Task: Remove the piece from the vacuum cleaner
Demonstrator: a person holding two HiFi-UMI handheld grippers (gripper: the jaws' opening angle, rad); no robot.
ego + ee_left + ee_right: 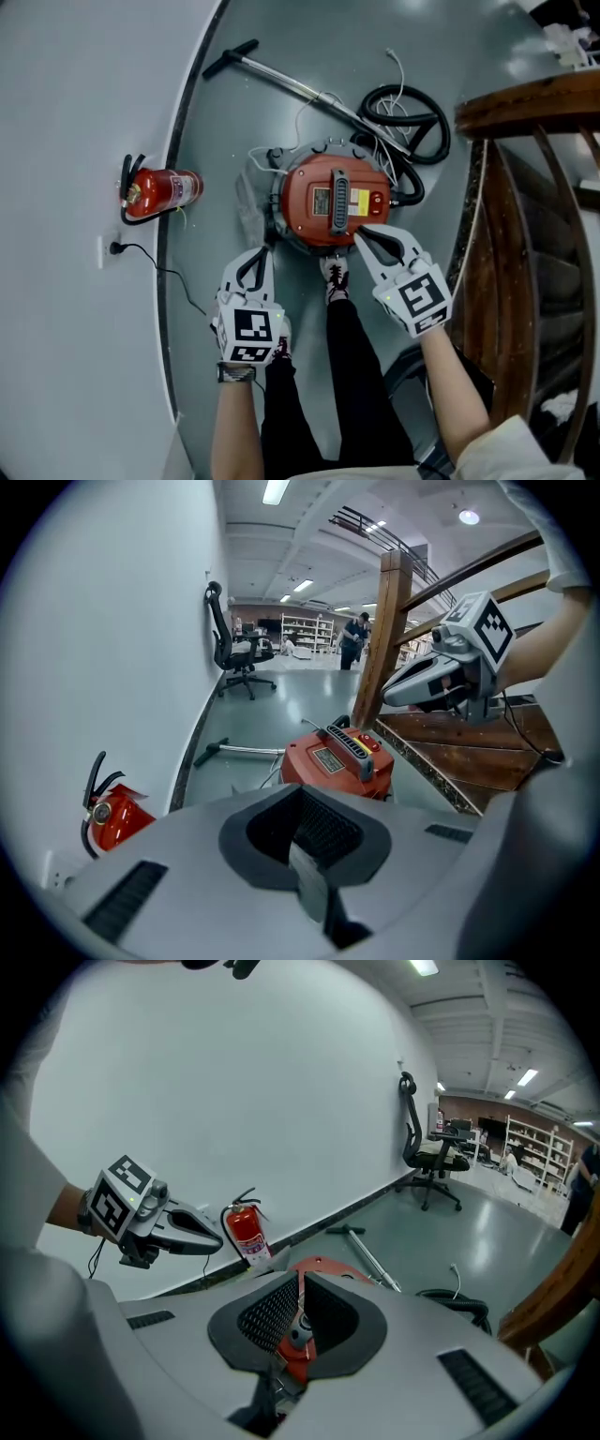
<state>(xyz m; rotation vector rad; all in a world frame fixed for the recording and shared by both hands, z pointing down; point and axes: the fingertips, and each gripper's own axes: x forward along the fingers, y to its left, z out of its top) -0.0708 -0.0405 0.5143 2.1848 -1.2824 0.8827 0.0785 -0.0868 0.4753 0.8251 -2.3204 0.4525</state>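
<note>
One vacuum cleaner, one extinguisher, two tongs

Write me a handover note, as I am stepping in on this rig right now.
Left hand-held gripper: shut, empty, at the near-left edge of the vacuum cleaner.
Right hand-held gripper: shut, empty, tips over the cleaner's near-right edge.
Hose lies coiled behind it, wand lies beyond.
Done: both in position, nothing gripped.
Left: grip the piece and pull it off.
</note>
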